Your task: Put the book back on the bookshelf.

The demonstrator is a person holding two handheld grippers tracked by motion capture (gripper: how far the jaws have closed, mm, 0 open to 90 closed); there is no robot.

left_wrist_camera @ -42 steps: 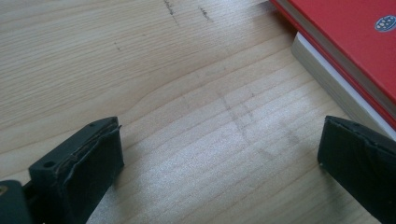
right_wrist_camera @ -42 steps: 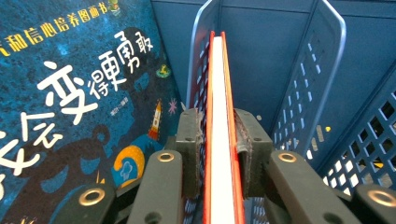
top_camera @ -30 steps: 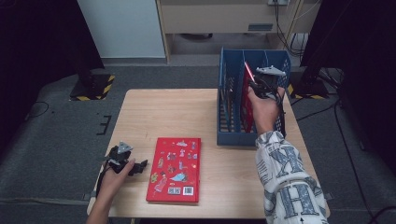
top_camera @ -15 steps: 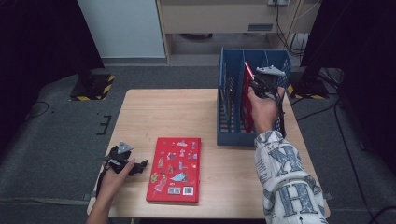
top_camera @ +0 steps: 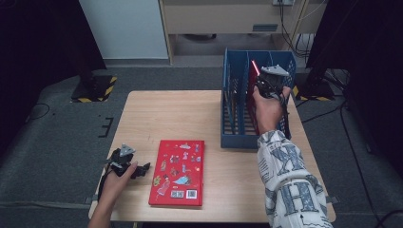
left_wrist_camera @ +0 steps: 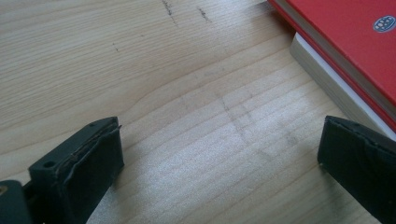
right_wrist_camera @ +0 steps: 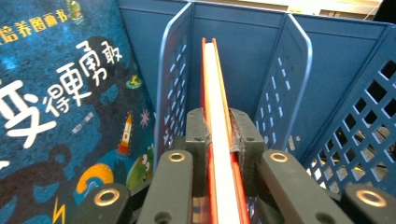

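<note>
The thin red book point(right_wrist_camera: 219, 116) stands upright between the rack's point(top_camera: 233, 118) dividers, pinched edge-on by the right gripper point(right_wrist_camera: 219, 140). Against the earlier frames it has barely shifted, so I judge it nearly seated. The left gripper point(left_wrist_camera: 219, 154) rests with jaws wide apart, a flat red book point(top_camera: 178, 171) just beside them.
</note>
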